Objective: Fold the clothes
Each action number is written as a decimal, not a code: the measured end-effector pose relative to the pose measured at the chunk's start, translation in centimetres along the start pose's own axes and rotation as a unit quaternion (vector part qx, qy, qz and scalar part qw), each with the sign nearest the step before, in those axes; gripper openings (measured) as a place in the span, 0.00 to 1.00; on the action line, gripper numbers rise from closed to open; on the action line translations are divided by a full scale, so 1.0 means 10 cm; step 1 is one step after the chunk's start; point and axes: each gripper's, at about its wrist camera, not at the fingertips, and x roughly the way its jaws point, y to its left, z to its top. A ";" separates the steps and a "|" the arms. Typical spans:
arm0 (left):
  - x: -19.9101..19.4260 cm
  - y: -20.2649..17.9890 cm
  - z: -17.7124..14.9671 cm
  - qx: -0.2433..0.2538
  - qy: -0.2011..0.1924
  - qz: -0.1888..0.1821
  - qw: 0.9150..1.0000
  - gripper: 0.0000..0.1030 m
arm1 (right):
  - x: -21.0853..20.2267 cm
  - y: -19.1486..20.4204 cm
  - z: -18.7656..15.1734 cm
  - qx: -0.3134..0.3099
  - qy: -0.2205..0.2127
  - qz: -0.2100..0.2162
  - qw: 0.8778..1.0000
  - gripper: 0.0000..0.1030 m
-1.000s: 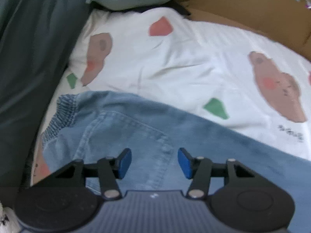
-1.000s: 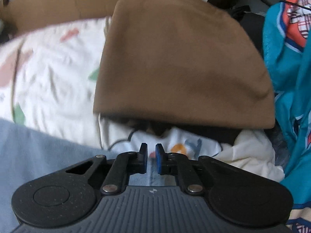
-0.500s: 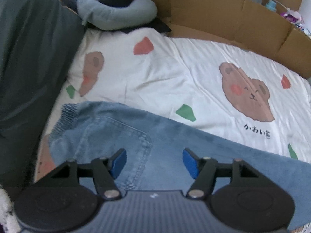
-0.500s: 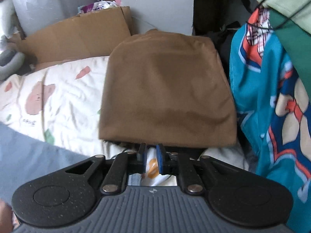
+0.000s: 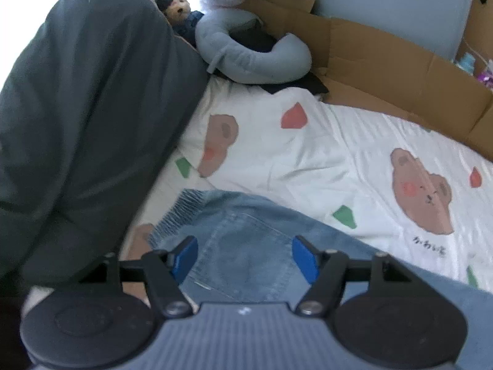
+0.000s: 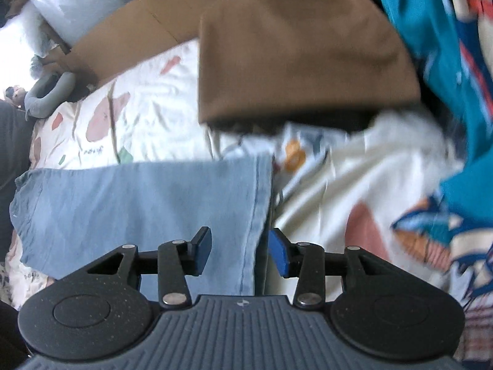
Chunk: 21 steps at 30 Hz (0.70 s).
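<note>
As jaws open, jeans point(image 6: 138, 197) hem free

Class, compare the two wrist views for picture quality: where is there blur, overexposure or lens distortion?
Left wrist view: fairly sharp on the jeans and bear-print sheet; the window corner at top left is blown out white; the cardboard edge bows with fisheye curvature. Right wrist view: motion blur smears the brown garment and teal printed fabric; the upper left is overexposed.

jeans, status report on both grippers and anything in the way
Left gripper opening, empty, above jeans waistband end. Right gripper opening over hem, not gripping. Brown garment lies beyond hem, apart.
</note>
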 end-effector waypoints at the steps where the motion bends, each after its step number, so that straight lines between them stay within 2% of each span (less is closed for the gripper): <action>1: 0.02 0.01 0.00 0.001 0.000 0.001 1.000 0.71 | 0.04 -0.02 -0.07 0.008 0.005 0.001 1.000 0.48; 9: 0.39 -0.18 -0.25 0.011 0.026 -0.034 0.999 0.71 | 0.47 -0.20 -0.43 0.042 0.047 0.013 0.998 0.49; 14: 0.68 -0.44 -0.48 0.015 0.053 -0.054 0.997 0.71 | 0.57 -0.24 -0.48 0.066 0.053 0.050 0.995 0.69; 18: 0.86 -0.65 -0.66 0.030 0.073 -0.072 0.994 0.71 | 0.59 -0.22 -0.47 0.086 0.065 0.100 0.989 0.68; 21: 0.95 -0.75 -0.77 0.031 0.085 -0.079 0.993 0.71 | 0.51 -0.19 -0.44 0.091 0.065 0.116 0.987 0.67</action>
